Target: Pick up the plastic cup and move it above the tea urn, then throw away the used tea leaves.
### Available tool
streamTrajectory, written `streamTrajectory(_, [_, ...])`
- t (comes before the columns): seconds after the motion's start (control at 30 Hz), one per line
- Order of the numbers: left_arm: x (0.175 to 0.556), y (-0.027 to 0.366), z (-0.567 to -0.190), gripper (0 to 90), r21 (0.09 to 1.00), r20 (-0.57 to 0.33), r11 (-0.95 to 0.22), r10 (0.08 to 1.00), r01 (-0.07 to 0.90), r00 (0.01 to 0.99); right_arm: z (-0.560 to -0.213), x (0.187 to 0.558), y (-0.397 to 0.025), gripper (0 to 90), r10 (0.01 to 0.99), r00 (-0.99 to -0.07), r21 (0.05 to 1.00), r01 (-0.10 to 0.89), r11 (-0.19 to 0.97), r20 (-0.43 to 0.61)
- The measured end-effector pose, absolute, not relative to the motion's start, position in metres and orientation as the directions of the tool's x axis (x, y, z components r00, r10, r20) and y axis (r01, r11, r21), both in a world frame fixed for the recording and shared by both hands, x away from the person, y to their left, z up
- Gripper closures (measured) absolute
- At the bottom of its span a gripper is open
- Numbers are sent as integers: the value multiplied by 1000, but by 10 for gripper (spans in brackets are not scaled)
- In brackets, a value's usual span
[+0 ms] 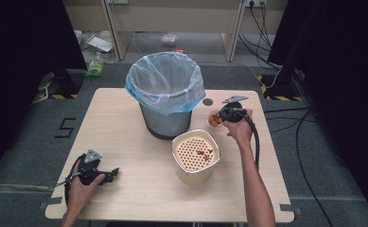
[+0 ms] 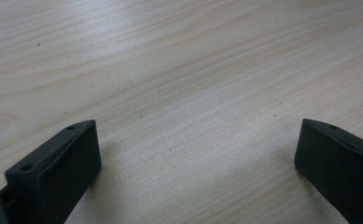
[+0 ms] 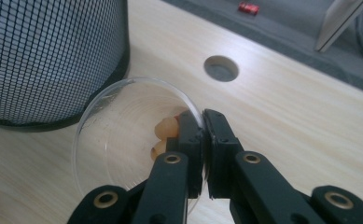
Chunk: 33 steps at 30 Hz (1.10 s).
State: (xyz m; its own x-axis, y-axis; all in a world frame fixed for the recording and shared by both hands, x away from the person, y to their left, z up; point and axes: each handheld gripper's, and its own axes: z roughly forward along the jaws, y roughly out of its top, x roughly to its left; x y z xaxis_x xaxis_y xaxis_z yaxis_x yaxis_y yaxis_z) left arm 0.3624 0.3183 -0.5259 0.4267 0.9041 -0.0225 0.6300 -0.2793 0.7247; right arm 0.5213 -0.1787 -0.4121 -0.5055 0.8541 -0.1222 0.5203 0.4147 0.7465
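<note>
High view first: at the middle right of the frame the right gripper (image 1: pixel 230 114) holds a small clear cup (image 1: pixel 214 118) with orange-brown pieces inside, just to the right of the mesh bin (image 1: pixel 166 94) with its blue liner. Below them, near the centre, stands a cream container (image 1: pixel 196 155) with a perforated top that carries a few pieces. At the lower left the left gripper (image 1: pixel 107 174) rests low on the table (image 1: pixel 125 142).

Left gripper view: its jaws stand wide apart over bare wood and hold nothing.

Right gripper view: the jaws are closed on the rim of the cup (image 3: pixel 123 135), one inside and one outside, and pale pieces (image 3: pixel 167 128) lie at the bottom. The grip on this thin wall looks narrow, so the cup probably should be lifted slowly and kept level until it is over its target, then tilted gently.
</note>
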Motion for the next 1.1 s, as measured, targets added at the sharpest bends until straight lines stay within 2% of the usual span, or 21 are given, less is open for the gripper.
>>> streamTrajectory(0.53, [362,318,-526,0,725,-23,-279,904,630,426,-372,484,-194,866,853,-464,822,373,431,-237])
streamTrajectory(0.97, [362,318,-526,0,725,-22,-279,904,630,426,-357,443,-180,866,817,-464,849,220,481,-343])
streamTrajectory(1.1, [362,318,-526,0,725,-22,-279,904,630,426,-353,427,-170,867,792,-452,841,148,521,-411])
